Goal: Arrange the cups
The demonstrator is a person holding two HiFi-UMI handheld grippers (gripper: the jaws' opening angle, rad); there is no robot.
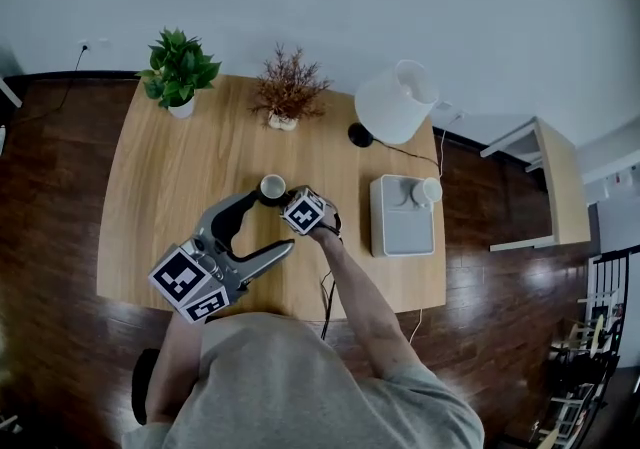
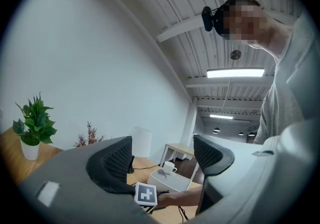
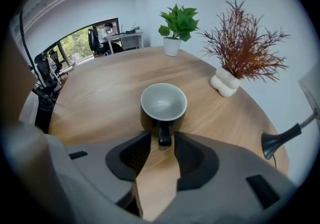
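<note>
A black cup (image 1: 272,186) with a pale inside stands upright on the wooden table (image 1: 170,177), near its middle. My right gripper (image 1: 283,199) points steeply down at it. In the right gripper view the cup (image 3: 163,103) sits just beyond the jaws, and its handle (image 3: 164,135) lies between the two fingertips of the right gripper (image 3: 162,140) with a narrow gap on each side. A white cup (image 1: 427,191) stands on top of a grey box (image 1: 400,227) at the right. My left gripper (image 1: 275,220) is held level above the near table edge, open and empty, as the left gripper view (image 2: 165,155) also shows.
A green potted plant (image 1: 178,72) and a dried red plant (image 1: 288,92) stand along the far edge. A white lamp (image 1: 395,102) with a black base and cable is at the far right. A side table (image 1: 555,177) stands off to the right.
</note>
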